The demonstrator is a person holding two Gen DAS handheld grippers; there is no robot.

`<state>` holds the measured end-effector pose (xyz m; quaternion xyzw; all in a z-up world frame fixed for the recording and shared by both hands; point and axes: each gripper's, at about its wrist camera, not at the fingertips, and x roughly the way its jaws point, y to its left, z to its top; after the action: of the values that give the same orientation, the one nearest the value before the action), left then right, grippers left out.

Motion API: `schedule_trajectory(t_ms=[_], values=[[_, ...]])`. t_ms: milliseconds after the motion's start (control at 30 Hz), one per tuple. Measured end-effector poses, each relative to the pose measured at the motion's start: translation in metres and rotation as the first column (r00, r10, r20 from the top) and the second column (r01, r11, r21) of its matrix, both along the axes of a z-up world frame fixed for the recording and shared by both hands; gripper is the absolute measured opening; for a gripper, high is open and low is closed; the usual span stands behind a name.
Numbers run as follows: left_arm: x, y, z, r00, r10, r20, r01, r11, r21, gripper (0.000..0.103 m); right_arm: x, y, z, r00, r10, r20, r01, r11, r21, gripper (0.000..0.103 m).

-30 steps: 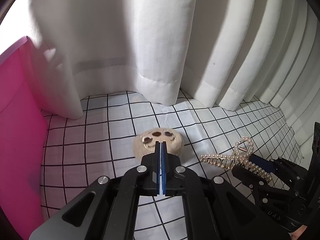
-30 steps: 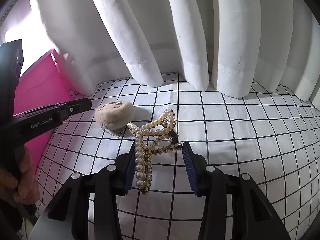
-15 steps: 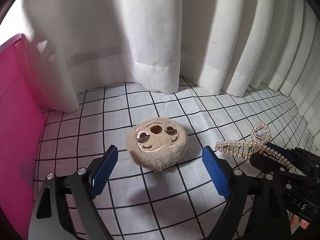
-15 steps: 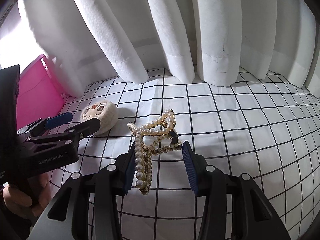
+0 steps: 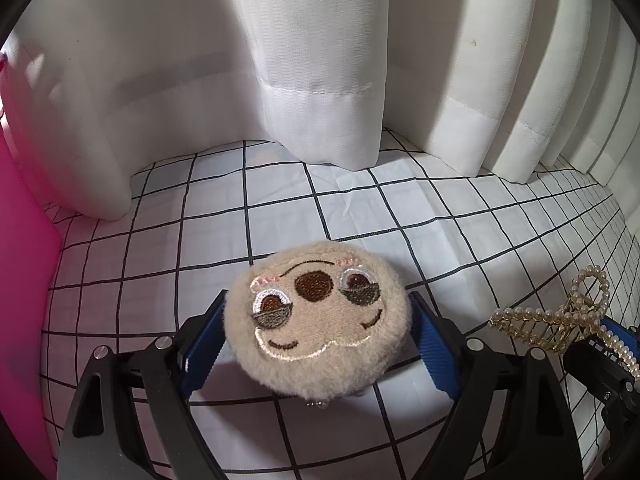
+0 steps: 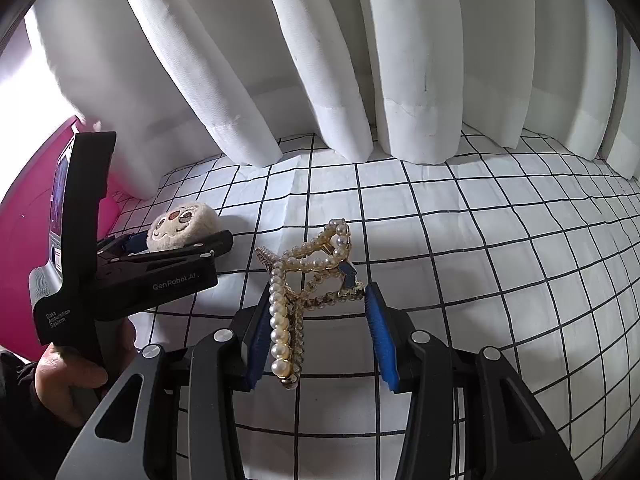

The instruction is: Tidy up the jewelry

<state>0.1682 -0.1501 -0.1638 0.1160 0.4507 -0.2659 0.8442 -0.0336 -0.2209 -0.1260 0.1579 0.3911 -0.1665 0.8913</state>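
Blue ribbed pads flanked a plush sloth-face clip (image 5: 318, 320) on both sides as the left gripper (image 5: 316, 344) straddled it, jaws spread wide; whether the pads (image 5: 202, 350) had begun to press the fur could not be told. The tan, fuzzy piece lay on the checked cloth (image 5: 360, 208) toward its left edge, near a pink box (image 5: 24, 280), its embroidered face up and tilted toward the camera. Round and without a real long axis, its smile pointed back at the gripper and its brow toward the white curtain (image 5: 312, 80) along the cloth's far edge. It looked light and soft, likely to squash rather than slip, so a hold across the widest part of the pile appeared safest; a glint of metal under its near edge suggested hidden hardware.

Just to the right, the right gripper (image 6: 320, 332) held a pearl claw clip (image 6: 308, 276) between partly open jaws. The left pad (image 6: 256, 340) lay against the pearl strand, the right pad (image 6: 380, 336) met the gold frame's tip, and a light pinch seemed probable. The clip's long pearl arm ran toward the camera, its looped end aimed at the curtain, teeth splayed left. Stiff, smooth and probably fragile at the beads, it seemed best gripped on the metal frame. A hand (image 6: 68, 372) gripped the left tool's handle at the cloth's left edge.
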Motion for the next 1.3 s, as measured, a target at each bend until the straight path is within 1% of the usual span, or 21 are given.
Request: schedule_trajectory(t_ms=[33,100,200,333,467,667,867,1033,1133,1233,1300], values=[[0.000,-0.001,0.000,1.000,0.003,0.004,-0.003,1.000,0.007,0.072,0.000,0.001,0.000,1.000,0.000,-0.001,0.000,1.000,-0.002,0.043],[-0.002,-0.001,0.001,1.000,-0.004,0.005,0.004,1.000,0.002,0.065,0.000,0.000,0.000,1.000,0.001,-0.001,-0.001,1.000,0.001,0.043],[-0.003,0.003,0.003,1.000,-0.008,-0.001,0.008,1.000,-0.011,0.061,0.001,0.000,0.001,1.000,0.004,0.000,-0.004,1.000,-0.002,0.043],[-0.011,0.011,0.016,1.000,0.000,0.021,0.001,1.000,-0.021,0.060,0.003,0.001,0.007,1.000,0.015,0.006,-0.015,1.000,-0.009,0.043],[-0.017,0.021,0.036,0.999,0.039,0.035,-0.038,0.999,-0.021,0.060,0.007,0.006,0.017,0.999,0.044,0.013,-0.044,0.999,-0.022,0.043],[-0.031,0.041,0.080,0.992,0.108,0.072,-0.105,0.994,-0.044,0.060,0.011,0.015,0.043,0.993,0.110,0.030,-0.109,0.993,-0.046,0.043],[-0.046,0.068,0.127,0.975,0.188,0.115,-0.180,0.981,-0.077,0.060,0.013,0.027,0.077,0.978,0.203,0.056,-0.199,0.977,-0.074,0.043],[-0.064,0.092,0.170,0.952,0.257,0.166,-0.242,0.965,-0.104,0.060,0.018,0.043,0.108,0.952,0.292,0.088,-0.282,0.953,-0.109,0.043],[-0.075,0.110,0.196,0.931,0.303,0.205,-0.284,0.952,-0.116,0.060,0.023,0.056,0.128,0.930,0.350,0.115,-0.335,0.933,-0.132,0.043],[-0.083,0.131,0.221,0.900,0.361,0.243,-0.339,0.932,-0.128,0.060,0.032,0.072,0.148,0.899,0.413,0.146,-0.391,0.907,-0.154,0.043],[-0.088,0.150,0.236,0.871,0.410,0.269,-0.386,0.912,-0.140,0.060,0.040,0.084,0.161,0.873,0.456,0.170,-0.431,0.887,-0.164,0.043]])
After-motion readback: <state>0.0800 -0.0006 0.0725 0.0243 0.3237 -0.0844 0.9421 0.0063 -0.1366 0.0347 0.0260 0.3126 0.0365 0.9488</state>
